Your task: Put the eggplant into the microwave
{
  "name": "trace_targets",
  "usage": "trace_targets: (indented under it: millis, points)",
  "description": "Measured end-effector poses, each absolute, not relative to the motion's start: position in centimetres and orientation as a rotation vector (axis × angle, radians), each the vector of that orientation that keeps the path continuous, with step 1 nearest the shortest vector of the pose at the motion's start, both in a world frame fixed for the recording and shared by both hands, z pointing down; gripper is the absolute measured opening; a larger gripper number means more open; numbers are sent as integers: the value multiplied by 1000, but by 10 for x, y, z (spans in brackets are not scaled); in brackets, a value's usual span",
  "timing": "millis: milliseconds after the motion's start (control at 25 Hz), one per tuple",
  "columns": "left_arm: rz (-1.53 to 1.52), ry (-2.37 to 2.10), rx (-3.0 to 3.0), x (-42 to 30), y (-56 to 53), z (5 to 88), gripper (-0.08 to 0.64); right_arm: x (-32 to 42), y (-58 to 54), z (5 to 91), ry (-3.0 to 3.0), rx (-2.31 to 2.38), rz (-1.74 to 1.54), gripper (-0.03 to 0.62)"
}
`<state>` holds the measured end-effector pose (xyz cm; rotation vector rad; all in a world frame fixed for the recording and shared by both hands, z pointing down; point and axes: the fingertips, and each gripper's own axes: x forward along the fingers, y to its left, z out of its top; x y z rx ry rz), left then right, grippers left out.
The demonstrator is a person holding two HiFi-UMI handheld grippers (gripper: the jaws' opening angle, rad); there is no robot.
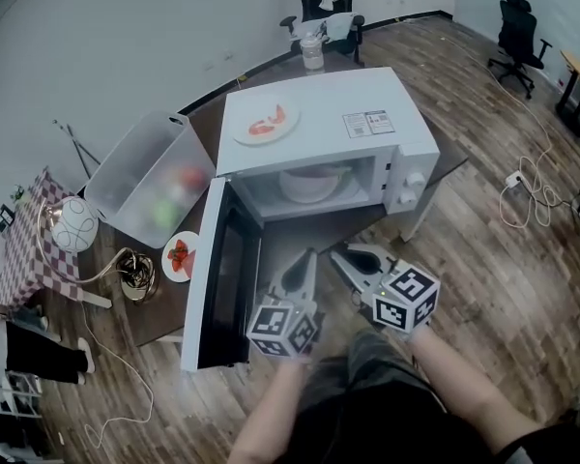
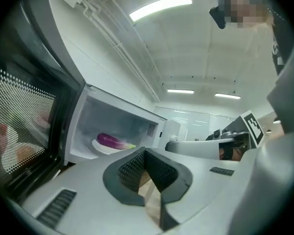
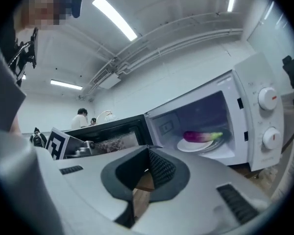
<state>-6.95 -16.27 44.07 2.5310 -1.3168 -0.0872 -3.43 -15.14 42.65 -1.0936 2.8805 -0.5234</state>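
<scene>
The white microwave (image 1: 329, 114) stands on a dark table with its door (image 1: 222, 278) swung open to the left. Inside, a purple eggplant (image 2: 112, 141) (image 3: 201, 136) with a green stem lies on a white plate (image 1: 309, 187) (image 2: 99, 148) (image 3: 190, 146). Both grippers are held low in front of the opening, apart from the eggplant. My left gripper (image 1: 301, 262) (image 2: 145, 153) has its jaws shut with nothing between them. My right gripper (image 1: 351, 255) (image 3: 148, 152) is beside it, also shut and empty.
A plate with red food (image 1: 266, 124) sits on top of the microwave. To the left are a clear plastic bin (image 1: 150, 177) with vegetables, a small plate of red fruit (image 1: 182, 257) and a white lamp (image 1: 74, 225). Office chairs (image 1: 518, 29) and floor cables (image 1: 532, 196) lie beyond.
</scene>
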Motion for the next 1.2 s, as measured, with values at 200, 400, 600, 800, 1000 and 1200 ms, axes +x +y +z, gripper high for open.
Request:
trace_targets:
  millis: [200,400,600,800,1000,1200]
  points:
    - [-92,-1326,2551,-72,-150,432,0,-37,-138,419,2884,-1131,-455,2]
    - [-139,-1371,2553,-77,-144,414,-1,-38,-134,411,2907,-1157,-401,2]
    - [-159,-1395,2547,-73,-130,407,0,-33,-122,406,2939,-1172,-347,2]
    - [-151,-1393,2484,-66,-103,417,0,-16,-99,405,2933,-1183,-400,2]
    - [-165,-1404,2448,-59,-76,414,-1,3,-70,400,2907,-1189,-430,0]
    - [-117,-1385,2484,-37,-41,411,-2,16,-37,403,2911,-1185,-432,0]
